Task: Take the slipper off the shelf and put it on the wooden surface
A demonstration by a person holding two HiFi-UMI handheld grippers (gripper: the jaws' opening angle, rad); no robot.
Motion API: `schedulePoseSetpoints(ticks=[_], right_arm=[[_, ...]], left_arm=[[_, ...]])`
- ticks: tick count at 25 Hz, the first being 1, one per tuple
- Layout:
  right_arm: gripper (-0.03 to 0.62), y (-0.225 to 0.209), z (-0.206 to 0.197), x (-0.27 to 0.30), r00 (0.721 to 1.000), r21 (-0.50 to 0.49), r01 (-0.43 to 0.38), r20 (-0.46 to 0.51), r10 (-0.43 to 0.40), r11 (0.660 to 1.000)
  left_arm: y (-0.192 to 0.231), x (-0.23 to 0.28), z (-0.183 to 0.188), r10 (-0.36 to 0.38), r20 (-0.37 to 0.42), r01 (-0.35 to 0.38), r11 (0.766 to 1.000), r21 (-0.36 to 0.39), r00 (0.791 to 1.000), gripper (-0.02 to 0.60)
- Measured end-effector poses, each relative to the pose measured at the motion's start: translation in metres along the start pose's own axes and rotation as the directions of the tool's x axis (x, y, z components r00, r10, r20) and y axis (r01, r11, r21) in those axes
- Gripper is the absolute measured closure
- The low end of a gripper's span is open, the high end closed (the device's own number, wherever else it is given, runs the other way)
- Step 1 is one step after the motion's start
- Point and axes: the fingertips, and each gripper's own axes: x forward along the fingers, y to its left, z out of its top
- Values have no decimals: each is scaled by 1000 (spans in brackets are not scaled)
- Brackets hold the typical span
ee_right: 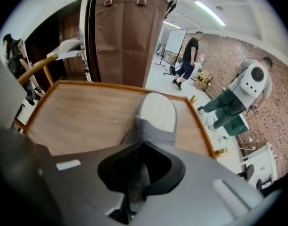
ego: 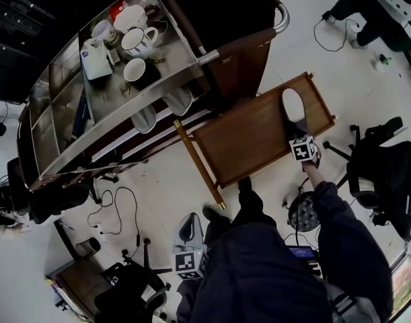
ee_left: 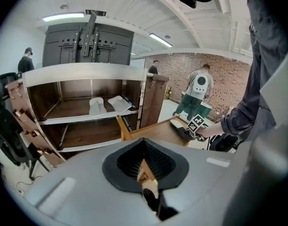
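Observation:
A grey slipper (ego: 292, 106) with a white insole lies on the wooden surface (ego: 245, 140), near its far right end. My right gripper (ego: 299, 132) is at the slipper's heel end. In the right gripper view the slipper's (ee_right: 157, 112) grey strap runs into my right gripper (ee_right: 134, 182), which is shut on it above the wooden surface (ee_right: 82, 117). My left gripper (ego: 190, 234) hangs low by the person's legs, away from the shelf (ego: 118, 123); its jaws are hidden. Two more white slippers (ee_left: 96, 105) (ee_left: 119, 102) lie on the shelf.
Cups and a teapot (ego: 134, 39) stand on the shelf's metal top. Office chairs (ego: 387, 173) stand to the right and cables (ego: 114, 214) lie on the floor at the left. A brown panel (ee_right: 129, 36) rises behind the wooden surface. People (ee_left: 198, 91) stand far off.

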Motion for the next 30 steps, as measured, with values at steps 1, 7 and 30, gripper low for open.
schedulePoseSetpoints(ticks=[1, 7, 30], right_arm=[[585, 10, 3, -14, 999, 12, -27, 29, 27, 1000], [585, 99, 17, -138, 957, -56, -193, 210, 200, 980], [539, 655, 384, -215, 807, -378, -214, 452, 381, 901]], left_arm=[[-2, 3, 3, -11, 1, 11, 1000, -2, 1000, 565], [3, 9, -8, -107, 45, 107, 994, -4, 993, 565], [338, -205, -75, 203, 259, -142, 961, -236, 944, 565]])
